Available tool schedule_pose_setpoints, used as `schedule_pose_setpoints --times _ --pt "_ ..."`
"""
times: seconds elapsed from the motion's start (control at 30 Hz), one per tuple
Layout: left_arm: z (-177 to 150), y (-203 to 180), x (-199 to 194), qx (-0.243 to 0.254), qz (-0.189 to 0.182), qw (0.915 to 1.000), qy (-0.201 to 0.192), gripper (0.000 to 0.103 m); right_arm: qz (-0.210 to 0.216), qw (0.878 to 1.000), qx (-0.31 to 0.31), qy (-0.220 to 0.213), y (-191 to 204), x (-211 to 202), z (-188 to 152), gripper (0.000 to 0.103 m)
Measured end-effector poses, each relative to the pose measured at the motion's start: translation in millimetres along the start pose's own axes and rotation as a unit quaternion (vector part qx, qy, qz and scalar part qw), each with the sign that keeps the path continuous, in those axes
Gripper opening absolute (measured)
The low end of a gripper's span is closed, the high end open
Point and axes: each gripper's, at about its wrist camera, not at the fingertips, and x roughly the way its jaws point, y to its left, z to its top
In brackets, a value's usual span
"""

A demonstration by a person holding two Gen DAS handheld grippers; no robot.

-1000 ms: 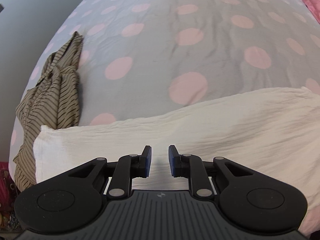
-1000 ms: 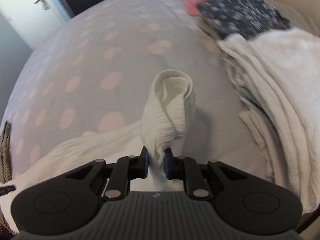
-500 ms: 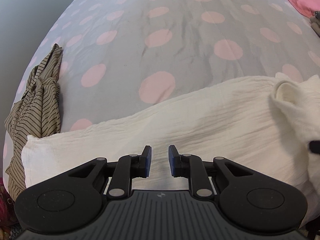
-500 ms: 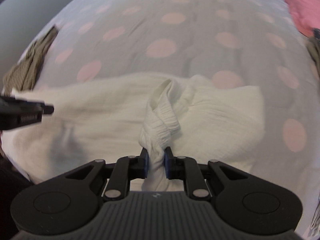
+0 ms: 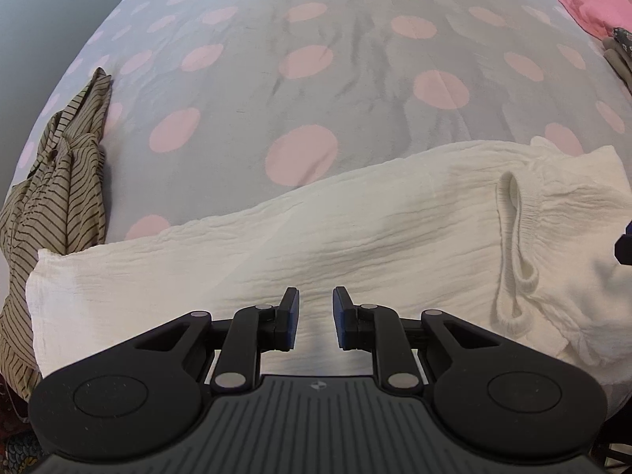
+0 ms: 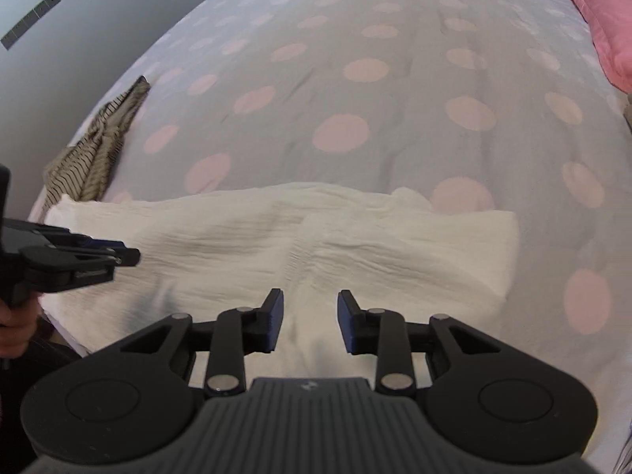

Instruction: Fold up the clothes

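Right gripper (image 6: 310, 322), released, hovers over the white garment (image 5: 355, 237) (long axis nine-to-three); left gripper (image 5: 315, 318), also unclenched, nearer its nine-o'clock end.

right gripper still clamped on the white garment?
No, in the right wrist view the right gripper has its jaws spread apart with nothing between them, and the white garment lies flat on the bed below.

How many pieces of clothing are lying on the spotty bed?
2 in plain view: the white crinkled garment spread along the near edge, and the crumpled brown striped shirt at its left end. More fabric peeks in at the far right edge, mostly hidden.
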Motion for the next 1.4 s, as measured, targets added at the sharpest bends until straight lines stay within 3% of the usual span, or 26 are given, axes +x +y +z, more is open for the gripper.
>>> schedule_pose_setpoints --times 0.13,0.23,0.3,0.33,0.4,0.47,0.73,0.93,1.1,1.27,1.4 --pt "1.5 -6.9 -1.3 0.006 -0.002 1.0 -0.004 0.017 -0.009 0.995 -0.098 0.017 30.0 21.3 -9.9 0.034" --pt "0.9 -10.5 -0.5 0.011 -0.005 0.9999 -0.001 0.016 -0.031 0.981 -0.191 0.011 53.8 36.0 -21.2 0.033" --pt "0.0 -13.4 0.5 0.016 -0.015 0.9998 0.002 0.016 -0.047 0.975 -0.219 0.012 60.1 47.2 -23.7 0.033" --pt "-1.1 -15.5 1.3 0.02 -0.03 0.9993 0.006 0.016 -0.052 0.974 -0.219 0.018 58.8 52.1 -22.4 0.031" --pt "-3.4 -19.8 3.0 0.028 -0.06 0.9977 0.014 0.016 -0.058 0.976 -0.206 0.029 53.0 59.0 -18.7 0.011" --pt "-6.2 -25.0 5.0 0.037 -0.085 0.9954 0.021 0.016 -0.055 0.981 -0.185 0.033 44.5 59.0 -14.9 0.007" --pt "-16.1 -46.1 12.2 0.071 -0.088 0.9928 0.04 0.016 0.002 0.99 -0.138 -0.005 26.6 18.2 -9.9 0.004" --pt "-11.4 -41.7 14.5 0.051 -0.092 0.9935 0.042 0.016 0.059 0.981 -0.185 0.014 38.5 7.9 -30.0 0.004" --pt "-2.7 -48.2 17.3 0.025 -0.147 0.9882 0.036 0.017 0.041 0.973 -0.221 0.055 49.4 36.5 -47.6 0.004" --pt "6.2 -56.0 20.4 -0.001 -0.205 0.9783 0.031 0.038 0.04 0.974 -0.214 0.066 47.7 50.6 -50.2 0.004" --pt "11.0 -66.8 29.9 -0.005 -0.223 0.9742 0.037 0.04 0.045 0.976 -0.205 0.065 44.9 50.1 -50.1 0.004"
